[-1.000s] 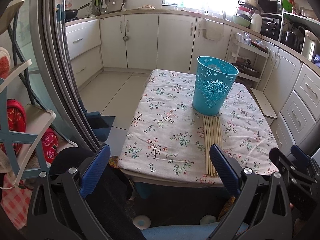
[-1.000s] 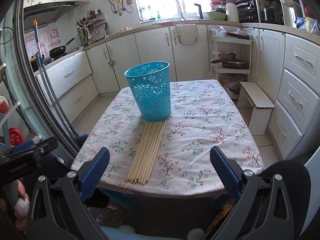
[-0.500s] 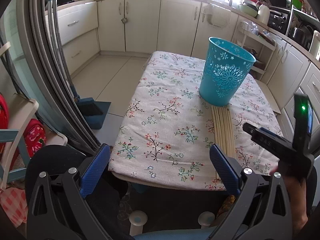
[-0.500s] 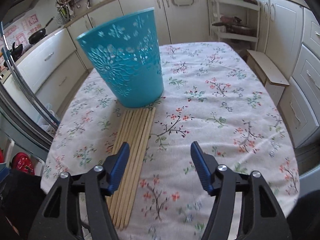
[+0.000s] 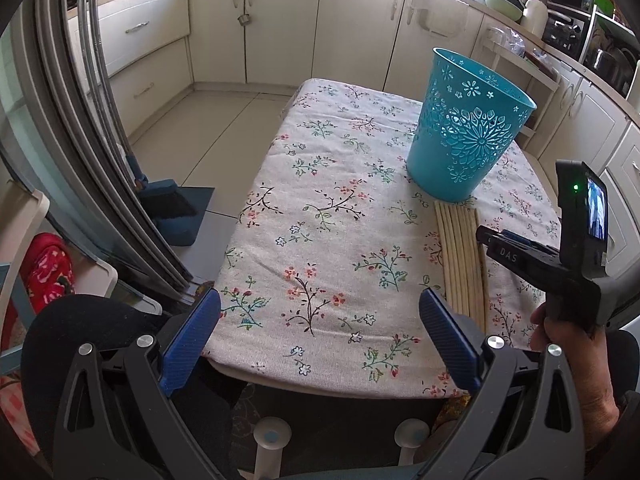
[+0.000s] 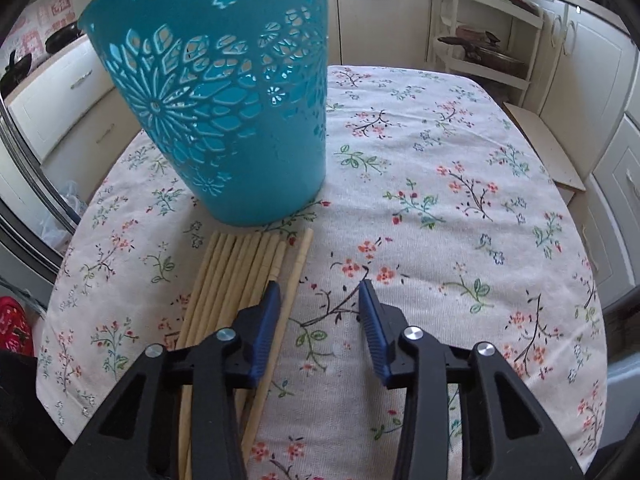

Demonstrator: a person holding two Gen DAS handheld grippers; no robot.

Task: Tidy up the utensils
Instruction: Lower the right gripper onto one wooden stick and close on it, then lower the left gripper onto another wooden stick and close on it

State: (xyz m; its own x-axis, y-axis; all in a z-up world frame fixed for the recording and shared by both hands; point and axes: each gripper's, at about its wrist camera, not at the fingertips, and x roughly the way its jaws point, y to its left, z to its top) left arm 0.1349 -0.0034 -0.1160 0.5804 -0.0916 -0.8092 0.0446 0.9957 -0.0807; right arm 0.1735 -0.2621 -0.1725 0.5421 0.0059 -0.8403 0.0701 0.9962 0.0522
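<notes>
A teal cut-out plastic bin [image 5: 466,132] stands upright on the flowered tablecloth [image 5: 320,248]. Several wooden chopsticks [image 5: 460,256] lie side by side just in front of it. In the right wrist view the bin [image 6: 224,108] looms close and the chopsticks [image 6: 236,276] lie below it. My right gripper [image 6: 318,304] is open, low over the cloth, its left finger [image 6: 268,320] over the rightmost chopsticks; it also shows at the right of the left wrist view [image 5: 490,236]. My left gripper [image 5: 320,340] is open and empty at the table's near edge.
White kitchen cabinets [image 5: 280,24] line the far wall. A small wooden step stool [image 6: 540,144] stands right of the table. A dustpan [image 5: 176,208] lies on the floor at the left, beside a door frame [image 5: 80,132]. A shelf rack [image 6: 480,40] holds pans.
My right gripper has moved forward and down to the chopsticks and its jaws have narrowed. My left gripper has edged closer to the table and tilted down.
</notes>
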